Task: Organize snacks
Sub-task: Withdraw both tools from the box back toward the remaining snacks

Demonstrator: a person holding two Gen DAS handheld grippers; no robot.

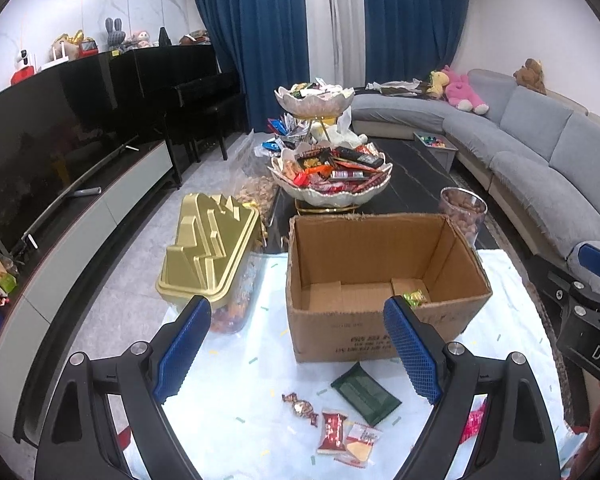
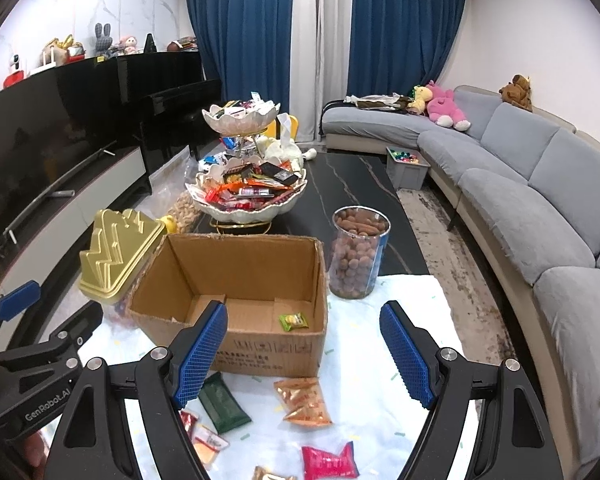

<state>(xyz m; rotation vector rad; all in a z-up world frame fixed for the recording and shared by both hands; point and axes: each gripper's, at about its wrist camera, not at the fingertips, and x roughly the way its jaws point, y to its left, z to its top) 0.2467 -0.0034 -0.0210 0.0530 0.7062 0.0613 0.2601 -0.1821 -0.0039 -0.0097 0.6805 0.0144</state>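
Note:
An open cardboard box (image 1: 380,320) (image 2: 260,352) stands on the white cloth, holding one green-yellow candy (image 1: 415,297) (image 2: 294,321). In front of it lie loose snacks: a dark green packet (image 1: 366,393) (image 2: 223,402), a gold-wrapped candy (image 1: 300,407), a red packet (image 1: 332,432), an orange packet (image 2: 303,402) and a pink packet (image 2: 329,462). My left gripper (image 1: 296,350) hovers open above these snacks with nothing between its fingers. My right gripper (image 2: 310,354) is open too, empty, above the box's front edge.
A gold-lidded candy tub (image 1: 210,256) (image 2: 116,258) stands left of the box, a clear jar of nuts (image 2: 358,254) (image 1: 462,214) behind right. A two-tier snack bowl (image 1: 330,184) (image 2: 246,196) sits on the dark table. Grey sofa (image 2: 540,200) right, TV stand (image 1: 80,220) left.

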